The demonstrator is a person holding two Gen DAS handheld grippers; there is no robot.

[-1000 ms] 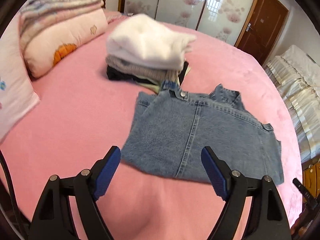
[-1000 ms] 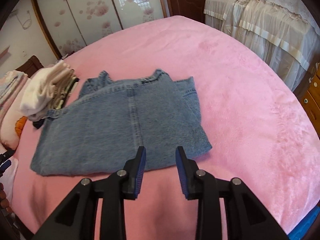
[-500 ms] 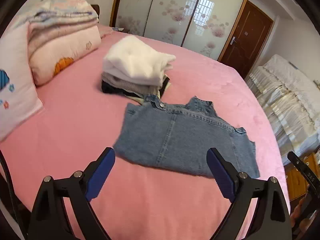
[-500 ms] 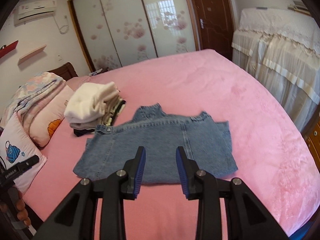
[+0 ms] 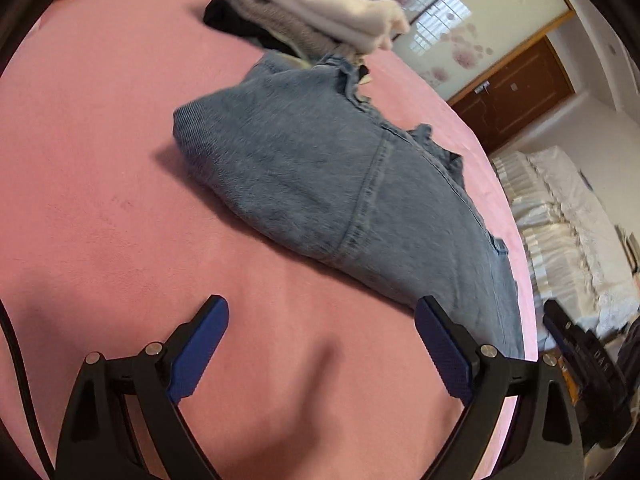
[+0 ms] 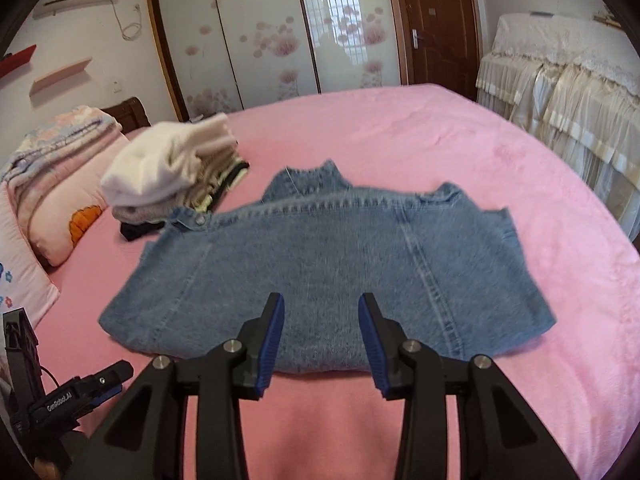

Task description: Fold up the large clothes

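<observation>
A folded blue denim jacket (image 6: 328,272) lies flat on the pink bed (image 6: 460,148). It also shows in the left wrist view (image 5: 320,184), lying ahead and to the right. My left gripper (image 5: 320,324) is wide open and empty, low over the bedspread just short of the jacket's near edge. My right gripper (image 6: 321,312) is partly open and empty, its fingertips over the jacket's near edge. The left gripper also shows at the lower left of the right wrist view (image 6: 80,392).
A stack of folded clothes with a white top (image 6: 172,168) sits just behind the jacket's left end. Pillows and folded quilts (image 6: 60,172) lie at the left. A second bed with a cream cover (image 6: 568,92) stands right, beyond the pink bed's edge.
Both grippers have come back down and closer to the jacket after lifting away. The left one now sits low and tilted near the bedspread. The jacket has not moved.
</observation>
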